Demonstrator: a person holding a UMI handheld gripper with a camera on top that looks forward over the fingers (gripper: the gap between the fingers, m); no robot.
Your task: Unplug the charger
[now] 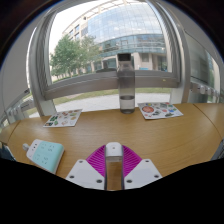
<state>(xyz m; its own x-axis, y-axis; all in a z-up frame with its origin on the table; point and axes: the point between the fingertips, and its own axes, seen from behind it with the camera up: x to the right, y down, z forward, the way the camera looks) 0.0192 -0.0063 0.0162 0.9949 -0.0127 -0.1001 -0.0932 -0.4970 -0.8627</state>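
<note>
1. Gripper: a small white charger sits between the two pink pads. Cannot tell whether the fingers are clenched on it or only standing around it.
2. Charger stands upright just above the wooden table, at the near edge.
3. Relative to the charger: pale teal box lies to its left on the table; clear bottle stands well beyond it, near the window.
4. Printed cards lie flat, beyond the charger, on either side of the bottle.
</note>
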